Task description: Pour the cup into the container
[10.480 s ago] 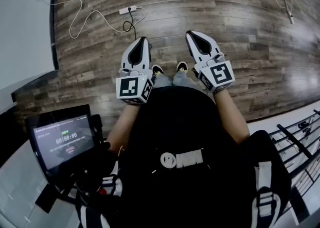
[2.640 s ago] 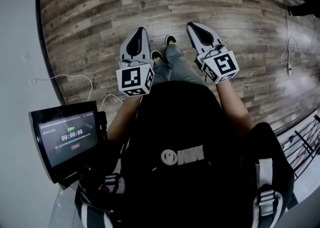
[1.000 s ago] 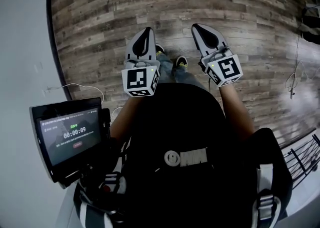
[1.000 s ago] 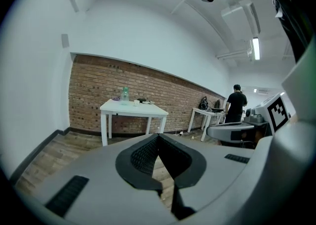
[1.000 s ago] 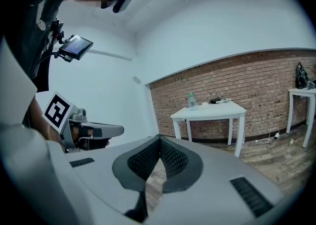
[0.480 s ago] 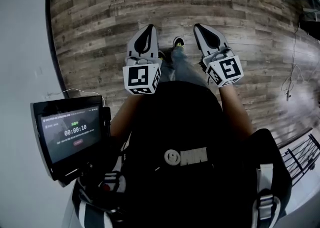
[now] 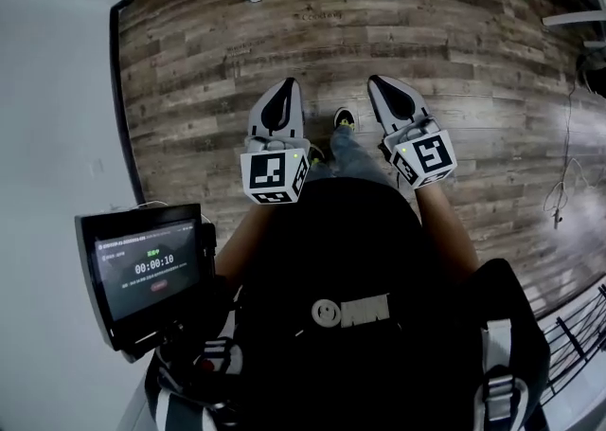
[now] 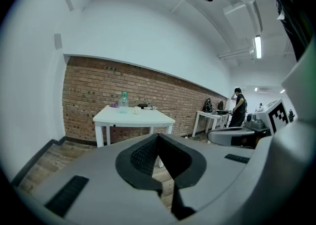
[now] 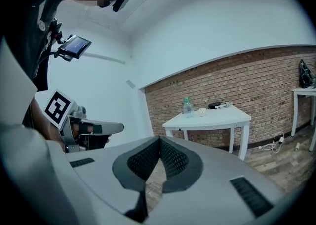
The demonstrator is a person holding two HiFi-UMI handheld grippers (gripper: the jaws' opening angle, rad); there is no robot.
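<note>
The brick wall (image 8: 98, 95) fills the far side of the room and the plank floor (image 7: 189, 60) lies bare under me. Against that wall stands the white bench (image 9: 222, 118) that carries everything I need, and it is well apart from me. My left gripper (image 8: 158, 136) and right gripper (image 9: 159, 140) are held side by side in front of my chest, pointing toward the bench. The fingers (image 9: 143, 162) of each are pressed together tip to tip with nothing between them, so both are empty. On the bench the tallest thing is a clear, greenish bottle (image 9: 186, 105), which I take for the container, though I cannot tell whether its cap is on. Just beside it sits the small white cup (image 9: 201, 112), and further along lie some dark things (image 9: 219, 105) too small to name. The cup looks light and probably thin-walled, the sort that buckles under a hard squeeze. I would take it across the side wall, a little below the rim, with only enough pressure to stop it slipping. I would keep it upright until it is over the bottle's mouth. What it holds I cannot see. The bottle looks light too, tall for its base and narrow at the neck — easy to knock over, a small target — so I expect my other fingers will have to steady it low on the body.
</note>
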